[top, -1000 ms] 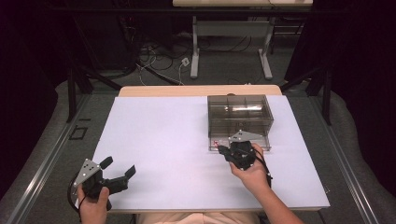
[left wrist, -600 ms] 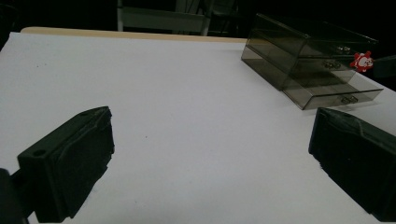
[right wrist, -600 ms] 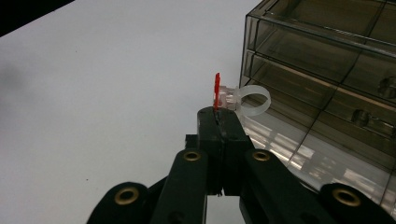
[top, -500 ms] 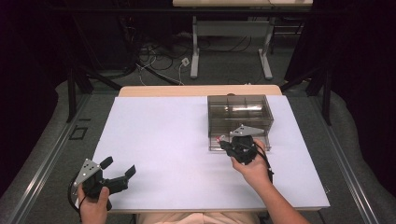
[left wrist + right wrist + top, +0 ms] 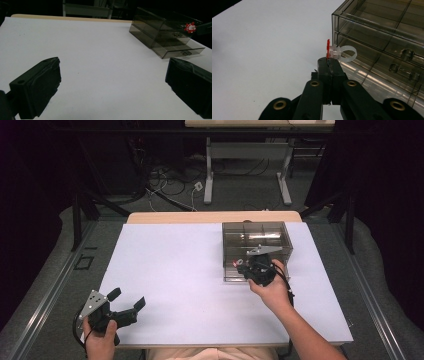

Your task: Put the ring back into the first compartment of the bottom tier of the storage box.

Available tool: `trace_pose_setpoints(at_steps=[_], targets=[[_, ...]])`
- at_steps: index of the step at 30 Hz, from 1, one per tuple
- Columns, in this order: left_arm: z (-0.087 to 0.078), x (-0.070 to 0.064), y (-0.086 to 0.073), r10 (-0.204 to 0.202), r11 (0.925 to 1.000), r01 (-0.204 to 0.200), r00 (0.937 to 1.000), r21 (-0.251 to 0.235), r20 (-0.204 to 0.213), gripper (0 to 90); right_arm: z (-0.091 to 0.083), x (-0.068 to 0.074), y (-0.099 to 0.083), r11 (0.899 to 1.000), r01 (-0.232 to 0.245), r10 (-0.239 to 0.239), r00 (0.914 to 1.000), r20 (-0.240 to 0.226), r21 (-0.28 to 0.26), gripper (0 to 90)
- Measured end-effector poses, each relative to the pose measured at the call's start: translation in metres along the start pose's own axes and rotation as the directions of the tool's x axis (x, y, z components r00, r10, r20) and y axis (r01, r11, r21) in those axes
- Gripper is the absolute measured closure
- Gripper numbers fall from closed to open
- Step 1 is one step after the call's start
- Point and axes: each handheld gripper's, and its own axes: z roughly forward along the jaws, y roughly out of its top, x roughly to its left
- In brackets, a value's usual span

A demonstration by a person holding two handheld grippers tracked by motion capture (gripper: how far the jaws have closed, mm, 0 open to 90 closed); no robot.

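A toy ring [image 5: 342, 53] has a clear white band and a flat red figure on top. My right gripper [image 5: 329, 62] is shut on it, pinching the red top's edge. In the high view the right gripper [image 5: 241, 265] hovers at the front left corner of a smoky clear drawer box [image 5: 255, 245], with the ring [image 5: 236, 263] at its tip. The box's bottom drawer [image 5: 180, 48] is pulled out. The ring [image 5: 190, 27] also shows as a red figure beside the box [image 5: 160, 32]. My left gripper [image 5: 126, 298] rests open at the table's front left, nothing between its jaws.
The white table top [image 5: 175, 270] spreads wide between the two hands. The box's upper drawers [image 5: 387, 37] are closed, with small knobs on their fronts. Table legs and cables [image 5: 200, 185] lie on the dark floor beyond the far edge.
My right gripper has moved away from the person, toward the box front, carrying the ring. The left gripper has stayed put.
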Motion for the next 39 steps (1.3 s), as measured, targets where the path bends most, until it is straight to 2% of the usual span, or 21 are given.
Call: trace_pose_setpoints(at_steps=[3,4,7,23,32,39], targets=[[0.0,0.0,0.0,-0.001,1.0,0.001,1.0,0.0,0.0,0.1,0.001,-0.002,0.002,1.0,0.002,-0.002,1.0,0.004,0.005,90.0],[0.0,0.0,0.0,0.0,1.0,0.0,1.0,0.0,0.0,0.1,0.001,-0.004,0.005,0.999,-0.001,0.001,1.0,0.003,0.033,90.0],[0.0,0.0,0.0,0.0,1.0,0.0,1.0,0.0,0.001,0.1,0.003,-0.006,0.006,1.0,-0.006,0.006,1.0,0.0,0.026,90.0],[0.0,0.0,0.0,0.003,1.0,-0.003,1.0,0.003,0.002,0.1,0.01,-0.018,0.015,0.995,-0.035,0.034,0.9993,0.013,0.093,90.0],[0.0,0.001,0.0,0.005,1.0,-0.005,1.0,0.004,0.005,0.1,0.018,-0.02,0.02,0.987,-0.039,0.036,0.9991,0.023,0.157,89.9],[0.0,0.001,0.0,0.004,1.0,-0.004,1.0,0.003,0.005,0.1,0.024,-0.019,0.023,0.982,-0.041,0.036,0.999,0.028,0.184,89.9]])
